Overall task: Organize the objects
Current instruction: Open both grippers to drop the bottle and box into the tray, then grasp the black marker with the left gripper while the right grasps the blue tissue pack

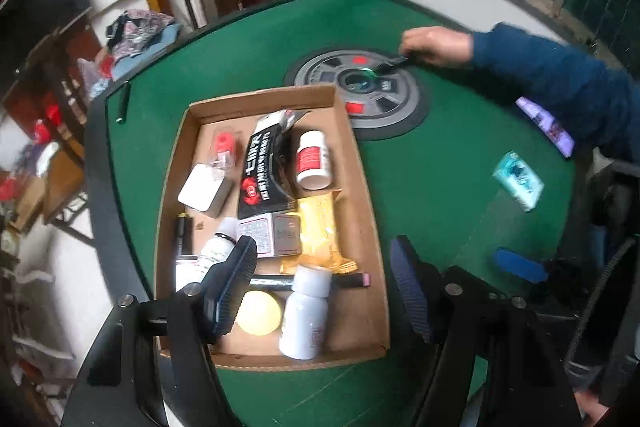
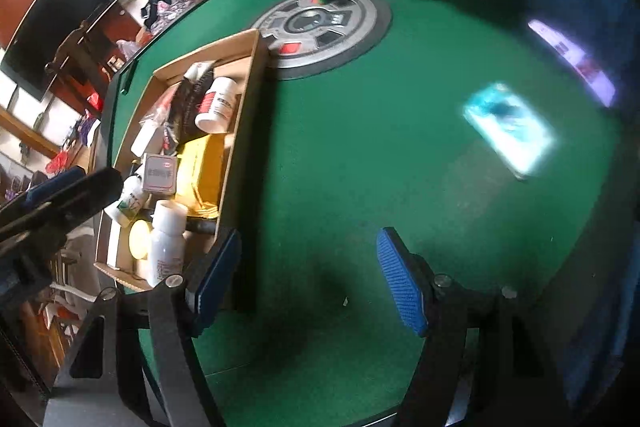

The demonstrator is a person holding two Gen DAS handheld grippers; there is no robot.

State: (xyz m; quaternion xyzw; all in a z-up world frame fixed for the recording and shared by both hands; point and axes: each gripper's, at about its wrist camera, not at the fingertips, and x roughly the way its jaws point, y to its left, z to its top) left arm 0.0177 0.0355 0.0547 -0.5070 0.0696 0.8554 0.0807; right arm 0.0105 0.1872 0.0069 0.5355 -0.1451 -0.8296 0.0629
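A shallow cardboard box (image 1: pixel 362 211) sits on the green table (image 1: pixel 440 167) and holds several small items: white bottles (image 1: pixel 306 311), a black packet (image 1: pixel 262 175), a yellow pouch (image 1: pixel 318 227), a yellow ball (image 1: pixel 258 313). My left gripper (image 1: pixel 324 287) is open above the box's near end, empty. My right gripper (image 2: pixel 308 279) is open and empty over bare felt, just right of the box (image 2: pixel 236 131). A teal packet (image 2: pixel 508 131) lies on the felt to the right, also in the left wrist view (image 1: pixel 518 181). A purple packet (image 1: pixel 546 127) lies further right.
A round grey control hub (image 1: pixel 360 87) sits in the table's middle, behind the box. Another person's hand in a blue sleeve (image 1: pixel 436 45) holds a dark stick-like item (image 1: pixel 390 65) over the hub. Chairs, shelves and clothes stand beyond the table's far edge.
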